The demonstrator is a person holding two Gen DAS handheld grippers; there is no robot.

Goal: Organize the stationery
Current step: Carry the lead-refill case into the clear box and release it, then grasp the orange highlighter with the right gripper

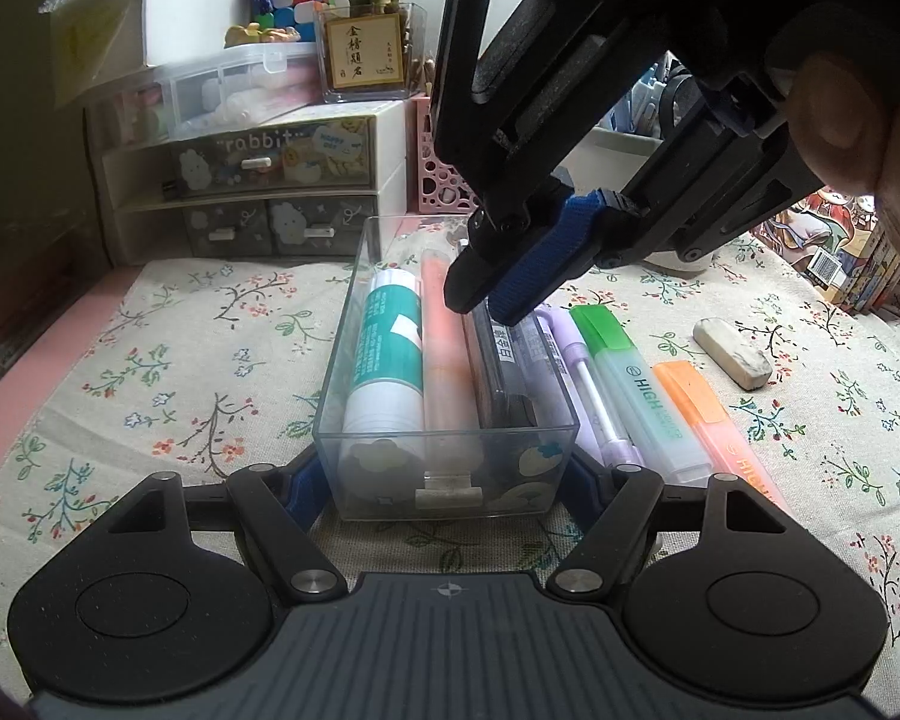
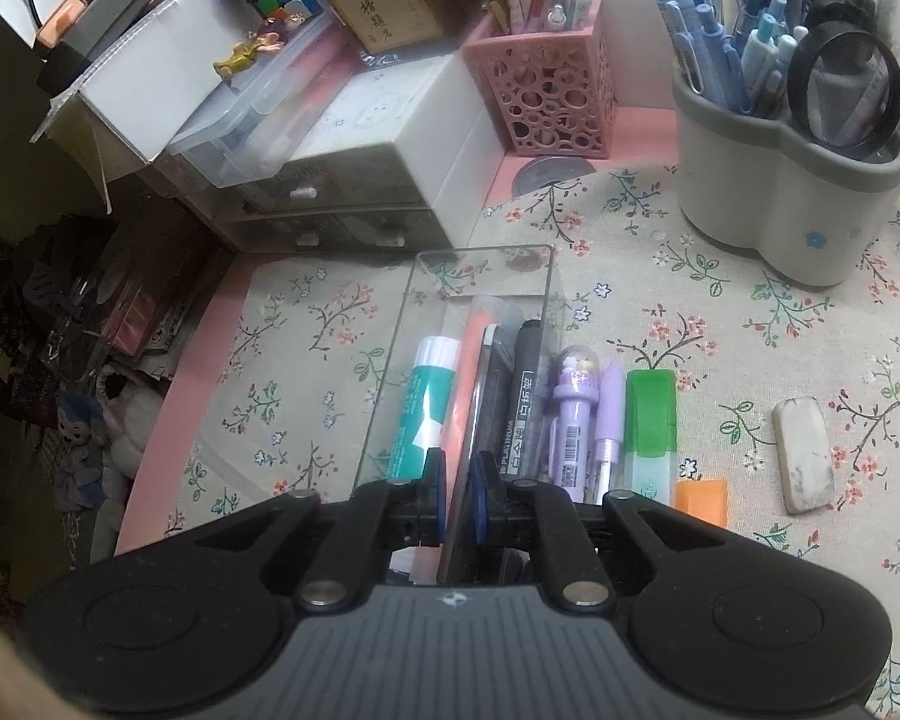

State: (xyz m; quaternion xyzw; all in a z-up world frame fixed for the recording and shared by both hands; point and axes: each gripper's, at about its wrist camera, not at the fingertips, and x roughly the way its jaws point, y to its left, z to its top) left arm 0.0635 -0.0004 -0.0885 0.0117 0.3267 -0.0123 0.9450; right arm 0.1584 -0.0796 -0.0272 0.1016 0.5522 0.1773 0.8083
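My left gripper is shut on the near end of a clear plastic box, which rests on the flowered cloth. Inside the box lie a teal glue stick, an orange pen, a thin dark flat case and a black whiteboard marker. My right gripper points steeply down into the box, its jaws nearly together on the dark case. From the left wrist view its tips sit over the box's middle. Right of the box lie purple pens, a green highlighter, an orange highlighter and a worn eraser.
A small drawer unit with boxes stacked on it stands at the back left. A pink perforated pen holder and a grey pot full of pens stand behind. The desk's pink edge drops off at the left. A thumb grips the right tool.
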